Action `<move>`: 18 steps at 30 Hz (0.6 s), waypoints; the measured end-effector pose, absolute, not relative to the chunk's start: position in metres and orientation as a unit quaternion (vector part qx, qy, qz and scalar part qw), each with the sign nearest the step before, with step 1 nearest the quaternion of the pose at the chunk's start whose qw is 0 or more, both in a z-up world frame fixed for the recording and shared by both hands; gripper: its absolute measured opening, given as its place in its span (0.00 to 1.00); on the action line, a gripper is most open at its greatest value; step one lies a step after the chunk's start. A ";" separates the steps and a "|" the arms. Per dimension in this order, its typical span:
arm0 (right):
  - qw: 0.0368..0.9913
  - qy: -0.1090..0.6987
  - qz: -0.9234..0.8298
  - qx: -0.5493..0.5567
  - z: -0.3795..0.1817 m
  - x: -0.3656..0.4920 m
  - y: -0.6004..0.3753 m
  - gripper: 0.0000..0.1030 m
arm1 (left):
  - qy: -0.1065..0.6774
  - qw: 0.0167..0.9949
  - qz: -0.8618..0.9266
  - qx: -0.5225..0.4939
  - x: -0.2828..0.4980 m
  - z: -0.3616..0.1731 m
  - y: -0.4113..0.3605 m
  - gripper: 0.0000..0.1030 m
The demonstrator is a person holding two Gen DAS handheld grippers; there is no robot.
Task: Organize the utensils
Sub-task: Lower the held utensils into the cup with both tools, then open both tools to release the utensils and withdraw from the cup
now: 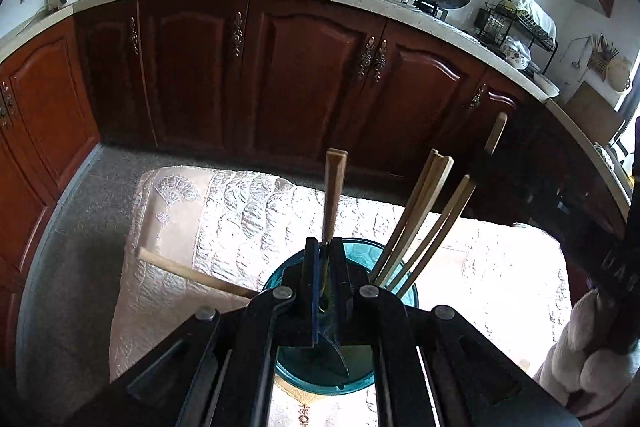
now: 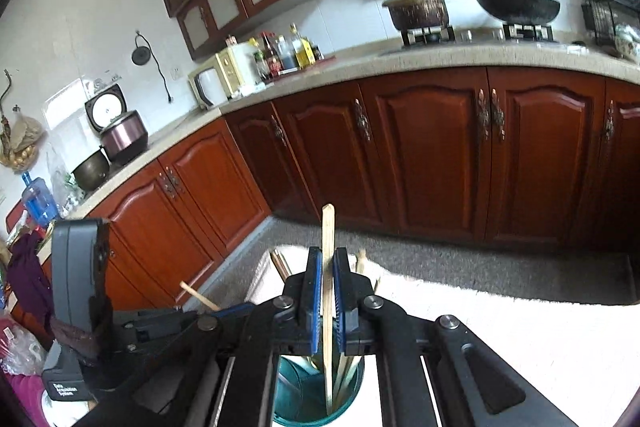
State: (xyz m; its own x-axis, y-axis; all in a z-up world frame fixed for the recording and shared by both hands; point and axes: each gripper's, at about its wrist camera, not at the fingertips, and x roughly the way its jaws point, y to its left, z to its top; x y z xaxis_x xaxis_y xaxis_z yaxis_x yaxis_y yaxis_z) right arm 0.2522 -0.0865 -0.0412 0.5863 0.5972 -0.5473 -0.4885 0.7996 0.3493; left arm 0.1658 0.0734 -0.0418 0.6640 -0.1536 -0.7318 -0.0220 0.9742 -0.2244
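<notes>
We see the left tongs (image 1: 327, 267) clamped on a brown wooden-handled utensil (image 1: 334, 195) standing above the round teal plastic holder (image 1: 288, 271). The right tongs (image 2: 328, 287) pinch a pale wooden chopstick (image 2: 328, 239) whose lower end dips into that holder. Loose wooden chopsticks (image 1: 424, 219) already lean inside it, crowding the opening. The holder sits on a cream embossed cloth (image 1: 248, 211) covering the counter. Only the right view shows the rice cooker (image 2: 122, 139) and the left device's grey body (image 2: 76, 267).
</notes>
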 end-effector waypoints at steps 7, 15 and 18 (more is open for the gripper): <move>0.860 0.391 0.312 0.103 -0.076 0.263 -0.094 0.12 | 0.416 0.903 -0.038 -0.104 0.165 -0.042 0.066 0.05; 0.858 0.397 0.304 0.121 -0.085 0.246 -0.119 0.24 | 0.403 0.905 -0.044 -0.129 0.144 -0.034 0.070 0.48; 0.858 0.400 0.296 0.127 -0.087 0.233 -0.128 0.26 | 0.394 0.910 -0.040 -0.121 0.133 -0.030 0.067 0.51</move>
State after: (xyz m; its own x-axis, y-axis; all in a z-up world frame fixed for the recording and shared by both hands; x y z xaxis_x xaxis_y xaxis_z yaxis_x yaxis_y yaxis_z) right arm 0.2335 -0.1284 -0.0874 0.5049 0.6087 -0.6120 -0.4061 0.7932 0.4538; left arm 0.1332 0.0668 -0.0301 0.6863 -0.1676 -0.7077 -0.0225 0.9677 -0.2510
